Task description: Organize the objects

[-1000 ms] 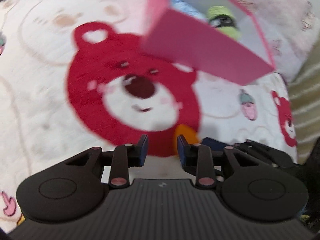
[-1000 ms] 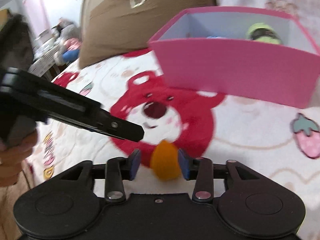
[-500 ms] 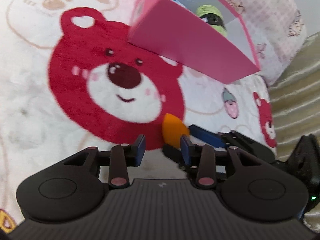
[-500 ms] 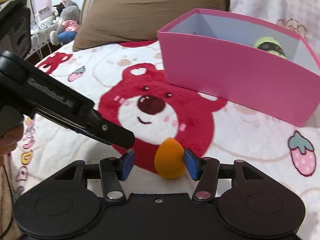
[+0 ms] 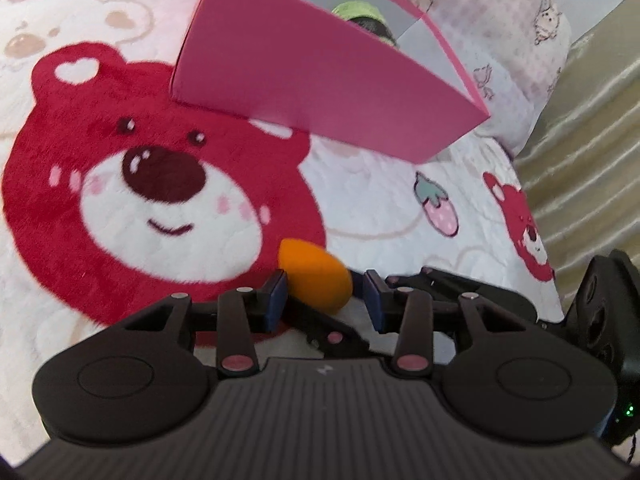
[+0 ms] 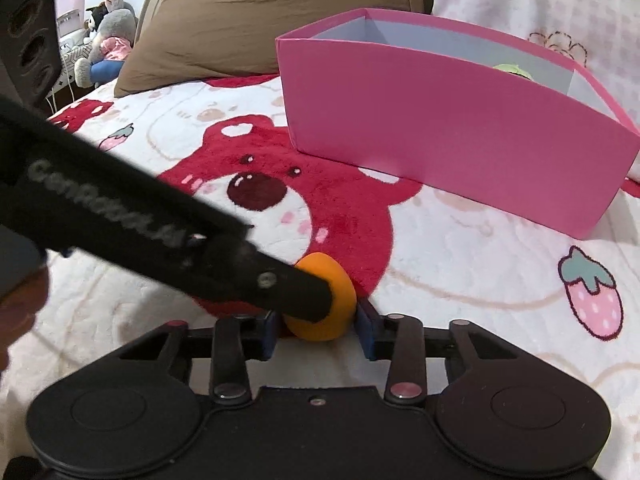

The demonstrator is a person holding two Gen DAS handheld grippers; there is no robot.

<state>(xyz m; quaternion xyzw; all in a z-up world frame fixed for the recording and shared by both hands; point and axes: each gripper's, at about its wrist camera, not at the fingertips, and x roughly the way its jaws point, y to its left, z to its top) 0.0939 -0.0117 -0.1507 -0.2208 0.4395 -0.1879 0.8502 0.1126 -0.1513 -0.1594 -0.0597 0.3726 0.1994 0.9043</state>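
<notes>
- An orange egg-shaped sponge [image 6: 326, 300] lies on a white plush blanket [image 6: 460, 272] printed with a big red bear face [image 6: 280, 208], at the bear's chin.
- The right gripper [image 6: 318, 330] sits low at 6 o'clock in its own view, pointing down at the blanket. Its jaws are closing, with the sponge between the two blue pads. The pad on the right looks to be touching the sponge; whether the other pad presses on it I cannot tell.
- The left gripper [image 5: 324, 294] comes in from 9 o'clock in the right wrist view as a long black bar, and its tip overlaps the sponge's left side.
- In the left wrist view the same sponge [image 5: 316, 278] shows between the left gripper's blue pads. Those jaws are opening; a gap shows beside the pad on the right, and the pad on the left is at the sponge's edge.
- A pink open-topped box [image 6: 440, 128] with a pale grey inside stands on the blanket at 1 o'clock from the sponge, well apart from it.
- A light green object [image 5: 356, 12] with a dark band lies inside the box, near its far right end.
- A brown pillow [image 6: 240, 20] rests at 11 o'clock behind the box.
- Plush toys [image 6: 104, 40] sit at 10 o'clock, beyond the bed's edge.
- A strawberry print [image 6: 588, 296] marks the blanket at 3 o'clock.
</notes>
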